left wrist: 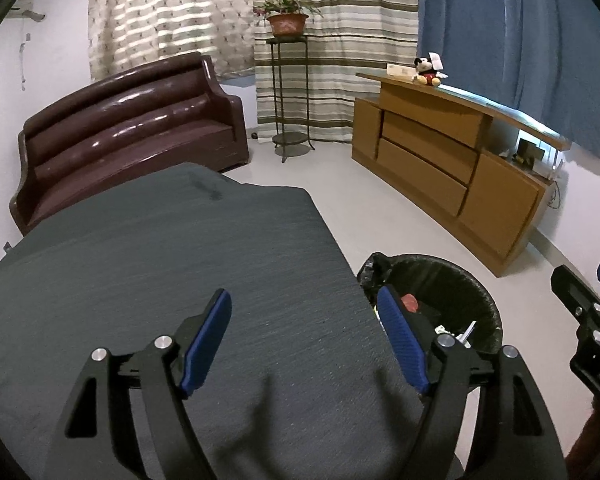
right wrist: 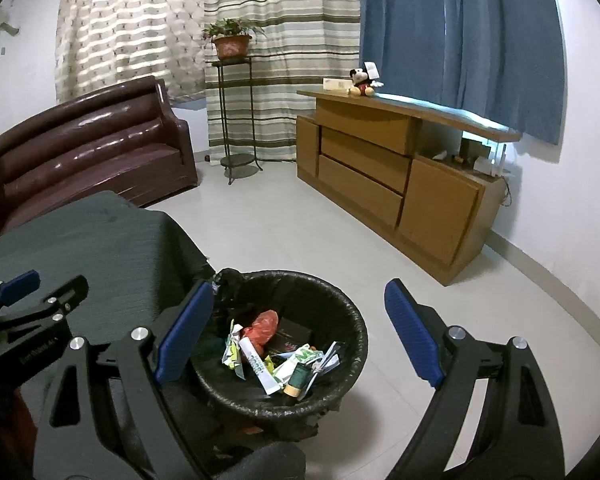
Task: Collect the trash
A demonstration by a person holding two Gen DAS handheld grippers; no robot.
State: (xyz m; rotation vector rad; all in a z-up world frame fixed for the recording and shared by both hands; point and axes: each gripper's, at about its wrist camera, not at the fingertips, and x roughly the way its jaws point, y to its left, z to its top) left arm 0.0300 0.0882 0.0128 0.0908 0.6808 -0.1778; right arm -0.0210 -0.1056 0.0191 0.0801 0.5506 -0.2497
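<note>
Left gripper (left wrist: 304, 340): held level above the tabletop (left wrist: 160, 272), pointing forward across its dark grey cloth; fingers (left wrist: 206, 340) spread wide, holding nothing. Its right finger overlaps the near rim of the bin in the left wrist view.

Right gripper (right wrist: 300, 336): held above the bin (right wrist: 352, 320), tilted down toward it; fingers (right wrist: 414, 336) spread wide, holding nothing. The left gripper shows at the left edge of this view, over the cloth.

Bin: round, lined with a black bag, standing on the pale floor (right wrist: 300, 232) just beside the right edge of the tabletop.

Trash (right wrist: 276, 356): lying inside the bin, a mix of a white tube, a red bag (right wrist: 264, 326), crumpled wrappers, a dark box and a small green bottle.

Room beyond: brown sofa (right wrist: 88, 148), wooden cabinet (right wrist: 400, 184), potted plant (right wrist: 230, 42) on a wire stand, plush toy (right wrist: 362, 80) on the cabinet top.
</note>
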